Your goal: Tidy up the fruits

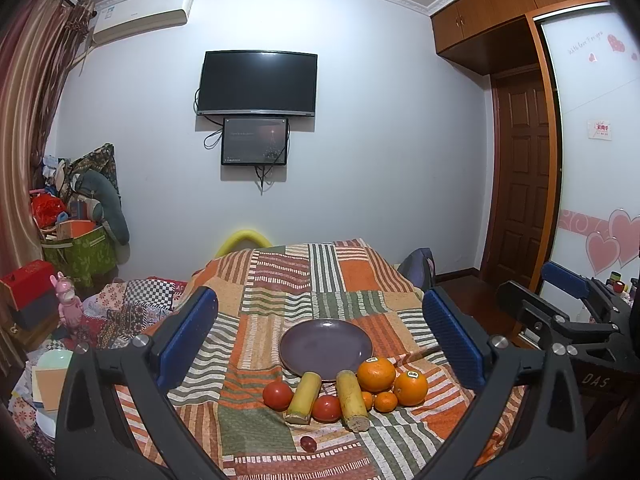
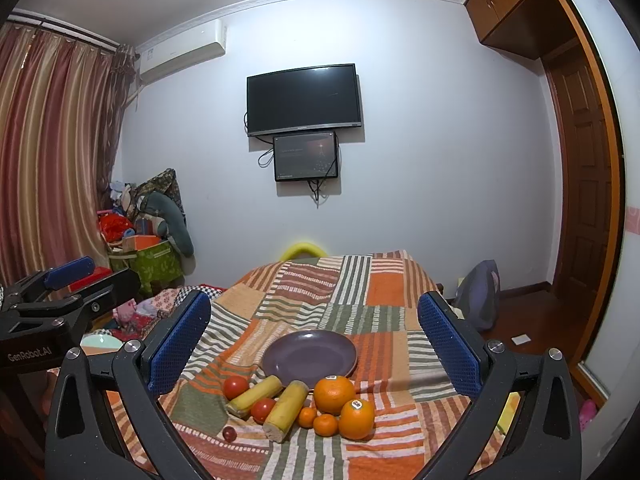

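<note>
An empty purple plate (image 1: 326, 347) (image 2: 310, 353) lies on a striped patchwork cloth. In front of it lie two large oranges (image 1: 376, 374) (image 2: 334, 394), two small mandarins (image 1: 385, 401) (image 2: 325, 425), two tomatoes (image 1: 277, 395) (image 2: 235, 387), two yellow sugarcane-like pieces (image 1: 305, 397) (image 2: 286, 410) and a small dark red fruit (image 1: 308, 443) (image 2: 229, 434). My left gripper (image 1: 320, 344) is open and empty, held above and behind the fruit. My right gripper (image 2: 314, 348) is open and empty, beside the left one.
The cloth-covered surface (image 1: 280, 280) drops off at its left and right edges. A cluttered bed with a pink toy (image 1: 70, 304) lies at left, a green storage box (image 1: 80, 254) at back left. A bag (image 2: 478, 296) sits on the wooden floor at right.
</note>
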A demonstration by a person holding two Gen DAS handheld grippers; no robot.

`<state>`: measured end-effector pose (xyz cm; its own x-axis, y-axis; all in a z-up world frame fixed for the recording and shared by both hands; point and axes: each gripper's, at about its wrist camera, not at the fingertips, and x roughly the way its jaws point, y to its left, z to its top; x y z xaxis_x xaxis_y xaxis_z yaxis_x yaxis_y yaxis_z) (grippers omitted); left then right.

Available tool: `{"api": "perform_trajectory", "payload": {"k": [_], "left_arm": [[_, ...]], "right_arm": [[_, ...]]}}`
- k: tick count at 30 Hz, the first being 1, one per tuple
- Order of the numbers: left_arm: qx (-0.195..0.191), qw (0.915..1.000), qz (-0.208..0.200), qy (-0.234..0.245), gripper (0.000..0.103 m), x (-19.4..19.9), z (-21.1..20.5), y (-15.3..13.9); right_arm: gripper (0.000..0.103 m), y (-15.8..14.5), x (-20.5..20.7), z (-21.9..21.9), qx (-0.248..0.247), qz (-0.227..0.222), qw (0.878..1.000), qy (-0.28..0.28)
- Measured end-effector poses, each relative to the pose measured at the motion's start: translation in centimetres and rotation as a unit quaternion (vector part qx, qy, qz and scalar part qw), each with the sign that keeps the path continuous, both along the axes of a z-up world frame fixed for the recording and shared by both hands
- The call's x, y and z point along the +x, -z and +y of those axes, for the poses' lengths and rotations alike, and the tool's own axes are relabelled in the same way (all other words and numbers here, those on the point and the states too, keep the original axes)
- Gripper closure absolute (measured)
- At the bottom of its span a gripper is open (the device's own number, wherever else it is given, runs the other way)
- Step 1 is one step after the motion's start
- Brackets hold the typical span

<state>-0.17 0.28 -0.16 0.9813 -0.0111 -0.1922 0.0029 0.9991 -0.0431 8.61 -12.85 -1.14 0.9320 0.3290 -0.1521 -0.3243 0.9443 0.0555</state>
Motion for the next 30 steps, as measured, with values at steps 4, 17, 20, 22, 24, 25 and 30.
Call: {"api": "perform_trajectory", "payload": {"k": [4, 17, 20, 22, 24, 25, 30], "left_arm": [[-0.001, 1.0, 0.001, 0.0, 0.0, 0.09, 0.1, 0.03], [0.002, 1.0, 0.004, 0.001, 0.0, 0.39, -0.12, 0.18], [0.002, 1.0, 0.005, 0.001, 0.0, 0.41, -0.16, 0.19], [0.002, 1.0, 0.005, 0.002, 0.0, 0.44, -0.17, 0.25], [0.002, 1.0, 0.005, 0.001, 0.0, 0.44, -0.17, 0.28], [0.002, 1.0, 0.005, 0.001, 0.0, 0.44, -0.18, 0.29], [0.001, 1.0, 0.006, 0.002, 0.0, 0.49, -0.22, 0.36]], "right_arm": [[0.0, -0.02, 0.02, -0.03, 0.0, 0.001, 1.0, 0.0], [0.0, -0.04, -0.05, 0.07, 0.003, 0.001, 1.0, 0.0], [0.0, -0.02, -0.08, 0.08, 0.003, 0.002, 1.0, 0.0], [0.0, 0.03, -0.05, 0.05, 0.003, 0.001, 1.0, 0.0], [0.0, 0.06, -0.07, 0.1, 0.002, 0.001, 1.0, 0.0], [0.0, 0.07, -0.14, 0.18, 0.002, 0.001, 1.0, -0.001], [0.0, 0.18, -0.09, 0.14, 0.003, 0.003, 1.0, -0.002]]}}
